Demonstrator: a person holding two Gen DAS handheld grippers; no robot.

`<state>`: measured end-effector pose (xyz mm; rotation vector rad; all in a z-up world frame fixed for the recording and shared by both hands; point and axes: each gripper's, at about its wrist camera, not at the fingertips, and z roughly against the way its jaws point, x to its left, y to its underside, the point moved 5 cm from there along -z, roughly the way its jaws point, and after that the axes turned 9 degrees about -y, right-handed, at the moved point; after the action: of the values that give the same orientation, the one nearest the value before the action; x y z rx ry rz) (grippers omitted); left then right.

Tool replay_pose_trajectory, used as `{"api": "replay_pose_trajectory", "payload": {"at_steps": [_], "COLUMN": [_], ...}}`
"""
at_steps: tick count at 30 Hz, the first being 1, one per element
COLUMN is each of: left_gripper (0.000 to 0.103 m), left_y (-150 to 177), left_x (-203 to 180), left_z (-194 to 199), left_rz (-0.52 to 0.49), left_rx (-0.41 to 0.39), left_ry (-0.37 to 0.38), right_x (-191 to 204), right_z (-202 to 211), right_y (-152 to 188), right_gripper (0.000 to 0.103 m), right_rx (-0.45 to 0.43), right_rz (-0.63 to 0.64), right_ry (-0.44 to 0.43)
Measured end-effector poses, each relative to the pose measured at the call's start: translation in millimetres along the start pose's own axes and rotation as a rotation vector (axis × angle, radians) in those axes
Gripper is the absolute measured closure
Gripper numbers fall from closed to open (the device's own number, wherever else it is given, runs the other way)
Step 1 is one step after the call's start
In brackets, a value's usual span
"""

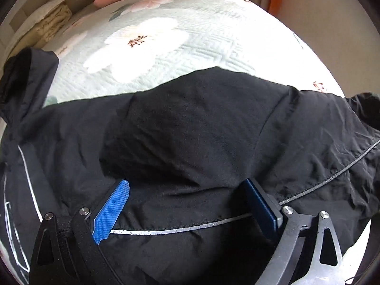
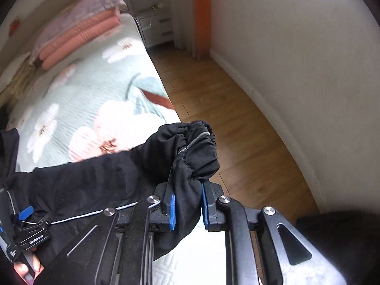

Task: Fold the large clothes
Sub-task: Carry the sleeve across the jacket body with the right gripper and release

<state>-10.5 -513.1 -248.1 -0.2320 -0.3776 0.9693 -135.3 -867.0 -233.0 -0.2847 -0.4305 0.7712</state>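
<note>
A black jacket (image 1: 190, 128) with thin silver piping lies spread across the bed. My left gripper (image 1: 187, 185) is open, its blue pads resting on the jacket body on either side of a fabric bulge. One sleeve (image 1: 26, 80) rises at the far left. My right gripper (image 2: 187, 199) is shut on the jacket's other sleeve near its elastic cuff (image 2: 197, 147), holding it up past the bed's right edge. The left gripper (image 2: 26, 213) shows at the lower left of the right wrist view.
The bed has a pale green floral quilt (image 1: 190, 35). Folded pink bedding (image 2: 78, 40) and a pillow lie at its head. Wooden floor (image 2: 232, 109) and a white wall (image 2: 296, 47) run along the right side. A white nightstand (image 2: 156, 26) stands beyond.
</note>
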Motion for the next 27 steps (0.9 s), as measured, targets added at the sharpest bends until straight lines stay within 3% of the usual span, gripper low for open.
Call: {"api": "replay_pose_trajectory", "payload": {"at_steps": [5,9,12,15,20,27], "left_gripper": [0.01,0.01,0.01,0.01,0.01,0.01], "left_y": [-5,-3,3,13,38,80], "left_x": [14,61,102,145,216,319], "left_z": [12,55,73,82,90,96], "left_rz": [0.018,0.106,0.135,0.162,0.223,0.319], "left_rx": [0.0,-0.063,-0.08,-0.089,-0.077,-0.052], "left_ry": [0.044,0.14,0.16,0.131,0.094,0.008], "right_x": [1,22,49,98,217,374], "right_z": [2,27,42,58,75,59], "right_y": [4,-2,-1,5,39,98], "right_gripper": [0.085,0.085,0.085,0.085,0.085,0.085], "right_rx": [0.006,-0.042,-0.07,-0.104,-0.127,-0.09], "right_rz": [-0.003,0.028,0.055,0.128,0.277,0.445], "right_ry": [0.027,0.044,0.052,0.019,-0.079,-0.192]}}
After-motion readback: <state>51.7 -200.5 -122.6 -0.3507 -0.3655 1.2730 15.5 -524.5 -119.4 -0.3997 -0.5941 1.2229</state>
